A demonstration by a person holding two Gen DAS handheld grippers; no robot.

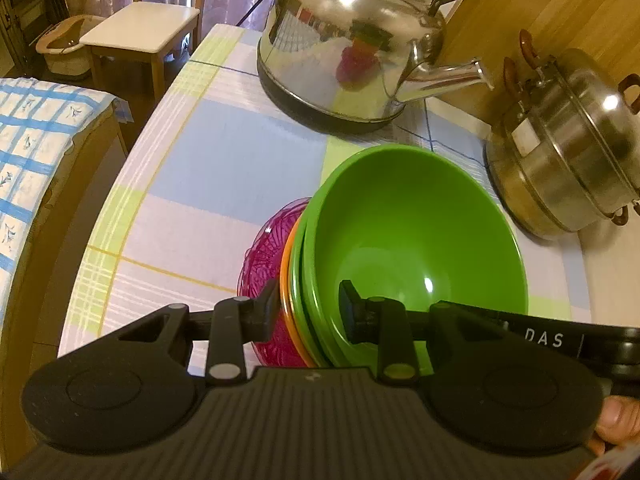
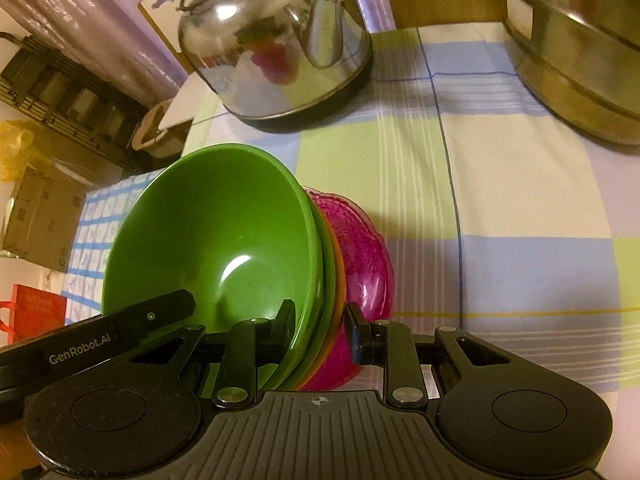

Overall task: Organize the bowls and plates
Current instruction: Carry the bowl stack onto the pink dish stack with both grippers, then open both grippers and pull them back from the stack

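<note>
The stack of dishes [image 1: 400,240] hangs just above the checked tablecloth [image 1: 224,168], between the kettle [image 1: 352,40] and the steel pot [image 1: 568,152]. Each side is pinched, probably so the stack keeps together as one piece. The left gripper [image 1: 308,312] is clamped on its rim, and the right gripper [image 2: 320,328] is clamped on the opposite rim. I count four dishes: two green bowls, one orange, and one pink plate [image 2: 364,256] at the bottom.

Steamer pot [image 2: 576,52] cut off by top and right edges, kettle [image 2: 276,48] blurred, orange dish [image 1: 290,300] mostly hidden within stack, its type indeterminate
</note>
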